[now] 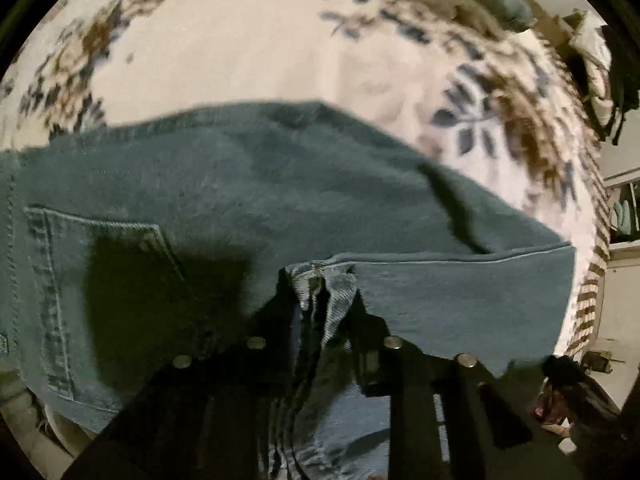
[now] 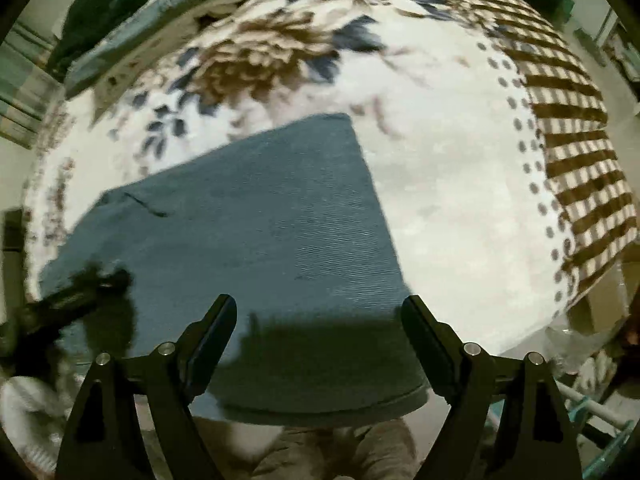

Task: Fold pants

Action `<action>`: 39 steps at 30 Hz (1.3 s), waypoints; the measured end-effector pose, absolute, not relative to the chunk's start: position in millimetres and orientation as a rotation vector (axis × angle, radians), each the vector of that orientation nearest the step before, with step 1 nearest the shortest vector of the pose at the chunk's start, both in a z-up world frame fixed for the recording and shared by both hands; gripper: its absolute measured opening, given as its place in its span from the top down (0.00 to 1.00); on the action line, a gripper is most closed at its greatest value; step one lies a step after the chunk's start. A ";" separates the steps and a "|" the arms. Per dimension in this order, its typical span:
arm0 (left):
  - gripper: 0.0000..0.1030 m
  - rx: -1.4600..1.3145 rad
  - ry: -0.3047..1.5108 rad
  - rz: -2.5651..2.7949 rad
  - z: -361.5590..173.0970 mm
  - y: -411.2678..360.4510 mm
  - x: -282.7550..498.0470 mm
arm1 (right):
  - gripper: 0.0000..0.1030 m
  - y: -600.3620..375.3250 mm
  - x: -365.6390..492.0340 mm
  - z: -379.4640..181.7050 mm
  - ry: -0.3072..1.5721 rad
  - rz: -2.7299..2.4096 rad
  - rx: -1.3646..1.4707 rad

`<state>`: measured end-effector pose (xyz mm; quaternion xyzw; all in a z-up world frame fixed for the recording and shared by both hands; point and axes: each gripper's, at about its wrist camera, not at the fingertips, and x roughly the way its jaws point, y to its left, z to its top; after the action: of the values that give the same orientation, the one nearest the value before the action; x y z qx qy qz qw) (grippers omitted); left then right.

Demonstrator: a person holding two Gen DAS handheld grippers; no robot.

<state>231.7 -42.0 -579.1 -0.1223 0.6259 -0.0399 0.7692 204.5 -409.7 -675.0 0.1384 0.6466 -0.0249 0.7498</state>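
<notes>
Blue denim pants (image 1: 260, 192) lie on a floral blanket (image 1: 224, 48), partly folded, with a back pocket (image 1: 92, 280) at the left. My left gripper (image 1: 320, 280) is shut on a bunched denim edge near a seam and holds a folded layer over the rest. In the right wrist view the pants (image 2: 248, 224) lie flat as a folded panel. My right gripper (image 2: 320, 308) is open and empty, its fingers above the panel's near edge. The left gripper (image 2: 80, 292) shows blurred at the left of that view.
The blanket (image 2: 460, 200) has a brown checked border (image 2: 576, 160) at the right, where the bed ends. Folded bedding (image 2: 152, 12) lies at the far left. Shelving and floor clutter (image 1: 624, 216) stand beyond the bed's right edge.
</notes>
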 end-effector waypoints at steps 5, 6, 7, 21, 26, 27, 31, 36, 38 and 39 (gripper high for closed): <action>0.84 -0.260 1.268 -0.097 -546.1 -33.1 226.7 | 0.16 -405.6 206.6 -689.2 1.452 -0.105 0.254; 0.84 -0.259 1.254 -0.097 -540.3 -31.0 229.2 | 0.16 -403.1 207.6 -691.8 1.458 -0.107 0.244; 0.84 -0.263 1.249 -0.094 -539.7 -28.0 231.3 | 0.16 -400.2 208.5 -694.2 1.465 -0.113 0.224; 0.25 -0.712 1.186 -0.095 -529.0 43.2 195.8 | 0.00 -350.4 227.4 -687.4 1.442 -0.001 0.079; 0.25 -0.931 1.068 0.125 -511.7 122.6 136.9 | 0.00 -312.4 242.1 -666.6 1.443 0.118 0.026; 0.25 -0.991 1.037 0.179 -513.7 141.8 122.1 | 0.00 -307.0 245.8 -662.8 1.435 0.130 0.016; 0.25 -1.121 0.960 0.373 -537.4 195.2 79.3 | 0.00 -280.6 267.1 -651.3 1.414 0.154 0.013; 0.26 -1.309 0.925 0.493 -590.7 228.8 60.8 | 0.00 -255.2 281.8 -660.6 1.430 0.159 0.057; 0.26 -1.329 0.918 0.490 -606.1 233.2 66.2 | 0.00 -248.5 288.5 -665.8 1.440 0.152 0.073; 0.26 -1.333 0.915 0.494 -611.3 235.4 69.5 | 0.00 -244.8 292.3 -668.5 1.440 0.147 0.071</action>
<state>69.5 235.4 -611.3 -0.5900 0.4047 0.2188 0.6635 292.3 -244.8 -668.5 0.0326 0.6586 0.0674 0.7487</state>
